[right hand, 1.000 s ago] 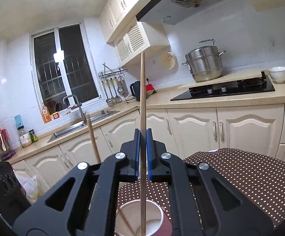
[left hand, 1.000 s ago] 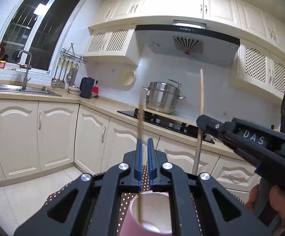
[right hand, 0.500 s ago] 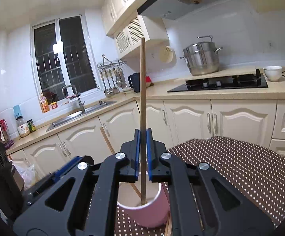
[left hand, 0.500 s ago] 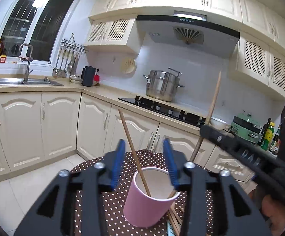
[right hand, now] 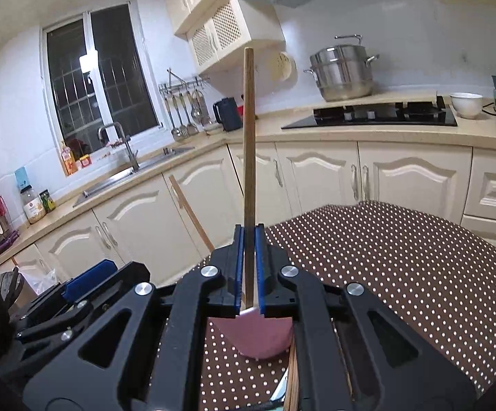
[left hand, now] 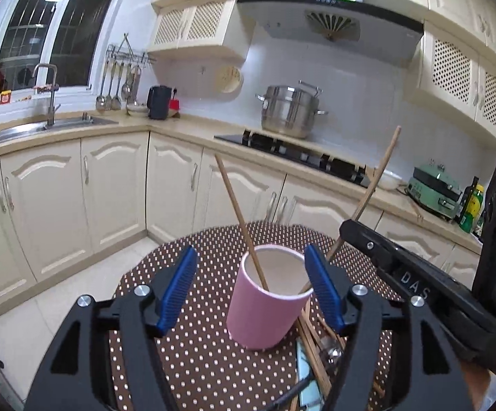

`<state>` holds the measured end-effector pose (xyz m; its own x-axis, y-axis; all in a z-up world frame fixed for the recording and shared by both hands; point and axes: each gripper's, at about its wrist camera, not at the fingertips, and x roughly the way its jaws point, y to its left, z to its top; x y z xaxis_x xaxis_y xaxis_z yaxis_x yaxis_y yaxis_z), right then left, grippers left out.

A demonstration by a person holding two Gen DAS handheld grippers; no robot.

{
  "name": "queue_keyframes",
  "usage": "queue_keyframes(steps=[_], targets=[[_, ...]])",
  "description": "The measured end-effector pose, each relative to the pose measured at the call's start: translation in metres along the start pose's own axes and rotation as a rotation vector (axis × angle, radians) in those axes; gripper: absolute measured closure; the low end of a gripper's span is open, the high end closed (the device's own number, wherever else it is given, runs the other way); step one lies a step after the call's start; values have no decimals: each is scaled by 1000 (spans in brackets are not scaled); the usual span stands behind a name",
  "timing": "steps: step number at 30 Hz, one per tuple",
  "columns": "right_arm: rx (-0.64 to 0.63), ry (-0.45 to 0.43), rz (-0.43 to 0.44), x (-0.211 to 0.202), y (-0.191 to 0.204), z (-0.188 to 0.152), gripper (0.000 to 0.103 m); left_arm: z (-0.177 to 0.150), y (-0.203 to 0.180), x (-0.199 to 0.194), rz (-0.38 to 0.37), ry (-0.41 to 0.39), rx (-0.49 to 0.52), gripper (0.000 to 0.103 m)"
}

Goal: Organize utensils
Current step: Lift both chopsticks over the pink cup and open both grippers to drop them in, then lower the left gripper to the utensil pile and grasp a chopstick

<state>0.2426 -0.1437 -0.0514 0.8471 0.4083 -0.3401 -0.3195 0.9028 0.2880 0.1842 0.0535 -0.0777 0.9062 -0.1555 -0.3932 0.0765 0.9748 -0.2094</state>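
Now, with the left hand-held gripper [left hand: 251,294] released around the pink cup [left hand: 266,308] on the table [right hand: 402,274], the right hand-held gripper [right hand: 248,267], clenched on 1 chopstick [right hand: 248,144], should lower it fully into the cup before letting go.

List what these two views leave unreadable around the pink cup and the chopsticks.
- Left wrist view: the utensil pile beside the pink cup is hidden by the left claw; its items cannot be counted.
- Right wrist view: the cup's rim and inside are hidden by the right claw, shut on a chopstick; the tip's depth is unseen.
- Both views: the table is cut off by the frame edge.
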Motion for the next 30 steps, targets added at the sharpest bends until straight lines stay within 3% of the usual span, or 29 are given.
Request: queue_keyframes(steps=[3,5,11,15,21,30], targets=[[12,-4,-12,-6,-1,0,79,-2,-1,-4,-3,18,3,36],[21,-23,-17,-13,-3,1,50,-3,-3,-7,-6,29,7,35],[49,-46,-42,-34,-13,5,46,-10,-9,-9,-38,95,4,34],[74,-30,-75,-45,-31,0,44,-23,-21,5,-74,242,39,34],[143,63,-130,-50,-64,-25,42,-50,-38,32,-105,457,48,34],[224,198,-160,-61,-98,-69,41,-79,-54,65,-67,646,58,35]])
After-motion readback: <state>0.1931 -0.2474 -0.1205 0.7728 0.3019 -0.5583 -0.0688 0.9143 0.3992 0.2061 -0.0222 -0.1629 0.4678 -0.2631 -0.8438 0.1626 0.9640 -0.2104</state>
